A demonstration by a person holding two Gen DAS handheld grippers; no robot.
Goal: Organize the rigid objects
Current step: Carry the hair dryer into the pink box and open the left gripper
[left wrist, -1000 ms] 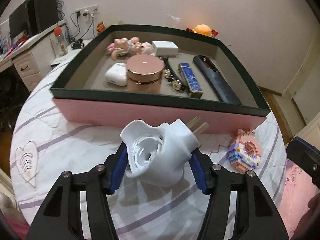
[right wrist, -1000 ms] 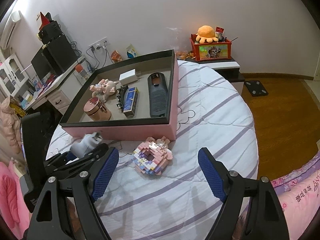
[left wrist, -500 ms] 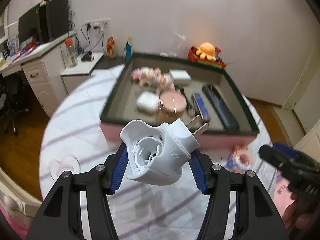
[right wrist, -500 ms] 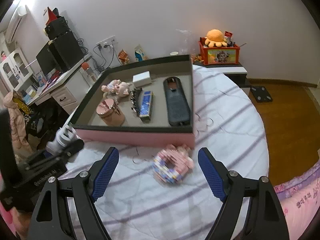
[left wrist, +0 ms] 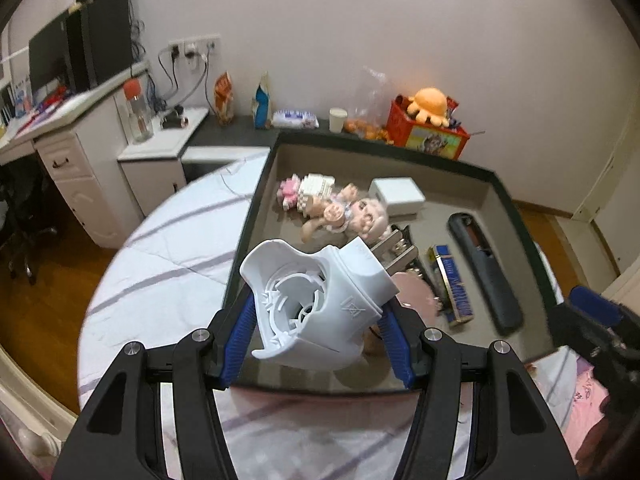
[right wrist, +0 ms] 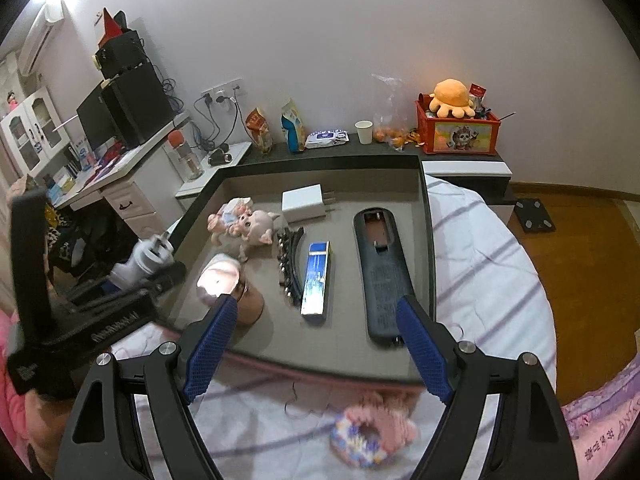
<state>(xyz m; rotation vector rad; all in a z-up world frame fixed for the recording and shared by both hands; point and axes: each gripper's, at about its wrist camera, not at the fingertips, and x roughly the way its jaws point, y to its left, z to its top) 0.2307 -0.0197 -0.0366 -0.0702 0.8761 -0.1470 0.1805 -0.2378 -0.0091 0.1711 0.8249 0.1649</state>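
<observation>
Left wrist view showed the left gripper [left wrist: 316, 332] clamped on a white plug adapter [left wrist: 316, 304], its blue pads [left wrist: 240, 332] pressed against both sides and the metal prongs pointed toward the far wall of the box [left wrist: 472, 170]. A second earlier the adapter had been held short of the pink near wall of the box, above the bedspread [left wrist: 168, 256]; it was now carried over the near rim, above the box floor. The rose-gold jar [right wrist: 224, 280] and the white case near it were largely hidden behind the adapter.

The right gripper [right wrist: 316, 346] was held wide apart with nothing between its pads, and had likewise been brought up to the near rim. The block toy [right wrist: 372, 436] remained outside the box, just beside the near wall and below that gripper.

Inside the box, the piglet figure [right wrist: 250, 226], white charger [right wrist: 302, 202], hair clip [right wrist: 290, 266], blue lighter [right wrist: 318, 276] and black remote [right wrist: 382, 268] were laid out. The adapter was judged ready for lowering onto free floor at the left of the box; the block toy was judged the last item left outside.
</observation>
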